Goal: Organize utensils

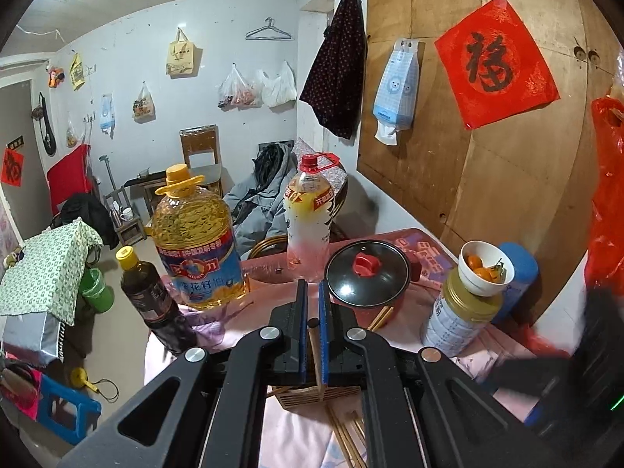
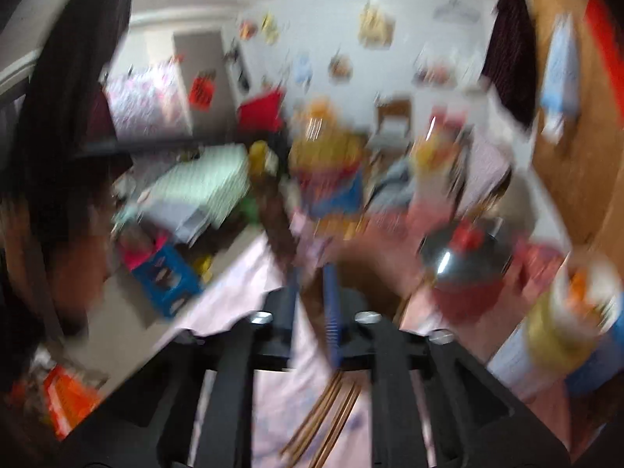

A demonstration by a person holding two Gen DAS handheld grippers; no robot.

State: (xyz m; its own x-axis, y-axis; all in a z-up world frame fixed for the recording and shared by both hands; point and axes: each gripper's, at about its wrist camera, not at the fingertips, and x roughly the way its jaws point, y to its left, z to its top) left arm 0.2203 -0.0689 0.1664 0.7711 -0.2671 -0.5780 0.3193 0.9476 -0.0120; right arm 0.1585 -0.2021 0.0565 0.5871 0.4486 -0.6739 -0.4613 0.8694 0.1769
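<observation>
Left tongs (image 1: 313, 288) pinch one chopstick (image 1: 315, 351) upright (dark tip up); right tongs (image 2: 312, 273) parted, empty.

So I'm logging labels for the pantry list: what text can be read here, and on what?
"福": red paper square on the wooden board.
"福", likely: small red sign at far left.
"葵花籽油", partly hidden: big oil bottle.
Red-capped bottle, tin can, hanging bags: too small.
Right wrist view: blurred, unreadable.

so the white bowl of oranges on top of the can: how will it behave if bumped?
The white bowl probably tips easily: it perches on the narrower gold-lidded can. Looks ceramic, so likely fragile. The oranges would likely roll out.
</observation>
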